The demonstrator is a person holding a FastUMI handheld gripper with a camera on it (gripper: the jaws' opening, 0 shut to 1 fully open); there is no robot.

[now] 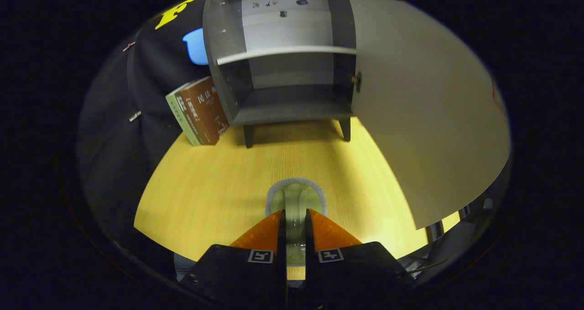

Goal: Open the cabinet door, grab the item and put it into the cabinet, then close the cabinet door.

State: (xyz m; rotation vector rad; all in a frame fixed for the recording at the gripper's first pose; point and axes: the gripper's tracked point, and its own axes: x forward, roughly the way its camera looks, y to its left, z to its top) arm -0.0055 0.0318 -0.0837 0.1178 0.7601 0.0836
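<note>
The hand-held gripper point(295, 219) has its two orange fingers point(261, 235) drawn close together, and both press on a clear glass object with a pale rim point(295, 196) that sits between them and juts out just past their tips; it looks like a small glass cup or jar seen from its side, though its exact kind is hard to tell through the lens. The glass hangs above the yellow wood-grain tabletop point(214, 187), with bare board between it and the furniture ahead. Beyond the fingers stands a small dark grey cabinet point(283, 111) on short legs, with its front facing the gripper. Its door point(429, 118), a broad pale panel, is swung wide open to the right and reaches back toward the gripper on that side. A small hinge fitting point(357, 81) shows where the door meets the cabinet's right wall. Inside, a light-coloured shelf point(285, 52) divides the space into an upper and a lower compartment; the lower one has a dark floor with nothing resting on it. To the left of the cabinet, a brown book with a green spine point(200, 111) leans tilted against the cabinet's left side, its lower edge on the tabletop.
</note>
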